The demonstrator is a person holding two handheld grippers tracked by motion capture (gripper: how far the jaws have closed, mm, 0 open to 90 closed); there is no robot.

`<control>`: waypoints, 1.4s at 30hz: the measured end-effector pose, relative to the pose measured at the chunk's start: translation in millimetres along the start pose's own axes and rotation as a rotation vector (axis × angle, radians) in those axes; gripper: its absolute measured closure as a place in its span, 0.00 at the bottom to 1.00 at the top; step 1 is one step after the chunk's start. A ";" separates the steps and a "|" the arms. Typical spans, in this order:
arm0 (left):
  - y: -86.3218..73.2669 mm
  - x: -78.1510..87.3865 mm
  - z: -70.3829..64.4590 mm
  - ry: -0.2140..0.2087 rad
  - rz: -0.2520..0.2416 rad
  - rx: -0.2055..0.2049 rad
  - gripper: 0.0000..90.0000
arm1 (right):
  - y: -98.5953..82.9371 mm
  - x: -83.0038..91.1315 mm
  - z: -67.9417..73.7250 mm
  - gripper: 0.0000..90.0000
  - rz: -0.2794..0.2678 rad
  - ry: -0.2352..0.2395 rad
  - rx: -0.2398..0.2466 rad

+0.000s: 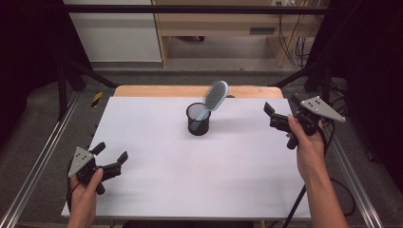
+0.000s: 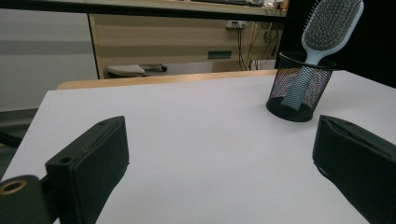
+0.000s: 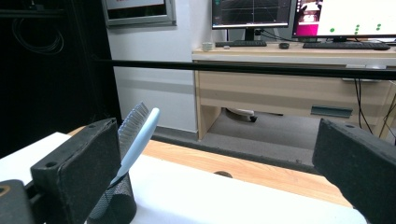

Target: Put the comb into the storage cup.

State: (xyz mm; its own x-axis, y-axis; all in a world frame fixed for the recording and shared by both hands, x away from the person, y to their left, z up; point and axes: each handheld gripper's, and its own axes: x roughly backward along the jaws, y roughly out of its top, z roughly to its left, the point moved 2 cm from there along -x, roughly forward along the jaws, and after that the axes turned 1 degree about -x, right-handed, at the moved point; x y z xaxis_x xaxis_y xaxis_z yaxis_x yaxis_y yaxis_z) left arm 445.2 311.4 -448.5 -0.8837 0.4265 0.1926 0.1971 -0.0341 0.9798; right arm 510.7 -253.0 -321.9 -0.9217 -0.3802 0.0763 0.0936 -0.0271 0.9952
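Hairbrush (image 1: 215, 97) stands handle-down in mesh cup (image 1: 198, 119), leaning on its rim; right gripper (image 1: 272, 115) nearby, jaws apart; left gripper (image 1: 112, 158) idle, jaws apart, on tabletop (image 1: 190, 175)

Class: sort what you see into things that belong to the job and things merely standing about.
Job: hairbrush; black mesh cup; left gripper; right gripper.

Standing about: wooden desk; monitors; keyboard.

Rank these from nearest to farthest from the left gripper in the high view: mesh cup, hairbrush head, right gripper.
1. Mesh cup, mid-table, nearest the left gripper.
2. Hairbrush head, leaning up and out past the cup's rim.
3. Right gripper, at the table's far right.
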 end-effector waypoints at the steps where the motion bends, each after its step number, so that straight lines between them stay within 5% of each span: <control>1: -0.1 -0.1 -0.5 -0.002 0.002 0.000 0.04 | -0.8 1.4 -0.2 0.02 -0.001 -0.002 0.001; 15: -2.1 11.8 3.0 -0.006 0.003 0.010 0.04 | -11.7 17.4 -3.3 0.02 -0.001 -0.007 0.016; 42: -3.9 13.2 7.4 -0.006 -0.011 0.003 0.04 | -62.4 41.1 -17.4 0.02 0.036 -0.033 -0.010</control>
State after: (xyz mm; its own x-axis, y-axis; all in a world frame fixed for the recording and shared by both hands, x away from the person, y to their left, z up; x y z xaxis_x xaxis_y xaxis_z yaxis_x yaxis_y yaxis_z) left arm 435.9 323.9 -450.1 -0.8831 0.4327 0.1813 0.1885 -0.0267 0.9817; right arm 473.5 -283.1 -381.9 -0.9297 -0.3502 0.1143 0.1305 -0.0230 0.9912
